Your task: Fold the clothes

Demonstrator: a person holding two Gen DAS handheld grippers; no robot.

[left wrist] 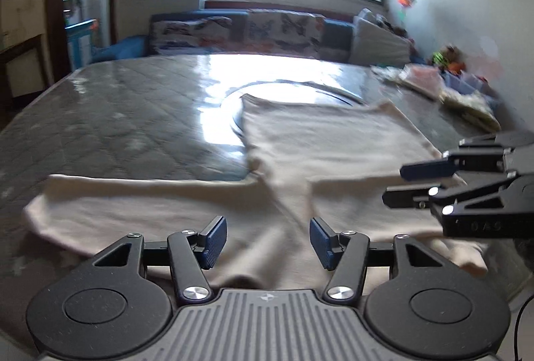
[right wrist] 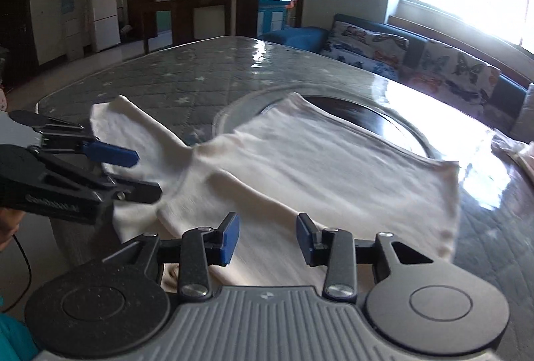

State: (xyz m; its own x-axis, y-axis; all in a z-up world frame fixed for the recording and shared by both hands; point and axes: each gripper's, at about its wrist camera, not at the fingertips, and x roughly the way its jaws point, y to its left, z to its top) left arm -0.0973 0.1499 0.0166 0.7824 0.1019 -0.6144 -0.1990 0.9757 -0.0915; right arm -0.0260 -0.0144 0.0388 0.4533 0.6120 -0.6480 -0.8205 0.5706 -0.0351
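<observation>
On the counter: cream long-sleeve top [left wrist: 333,140] lies spread over a grey quilted cover [left wrist: 116,127], w/ a glass turntable [right wrist: 383,124] under its far edge.
Top, position: near side of the counter, close to the front edge; neck end nearest both cameras, hem [right wrist: 447,194] farthest.
Top, long axis: runs from the near edge twd the middle of the counter, approx. along the view of both wrist cams; hem points twd the window side.
Sleeve: one sleeve [left wrist: 100,194] stretches out flat to the left, roughly crosswise to the body; a fold ridge crosses the chest diagonally.
Left gripper [left wrist: 268,242]: wide apart, holding nothing, above the shoulder area.
Right gripper [right wrist: 268,239]: also wide, nothing btwn the pads, over the right half of the body.
Step in hand (judgement): prob. approach for a first fold; no cloth pinched yet.
How to do it well (judgement): pinch fabric at matching pts, lift low, keep edges parallel to the long axis, smooth the diagonal ridge first; thin knit likely drags and bunches if pulled fast.
</observation>
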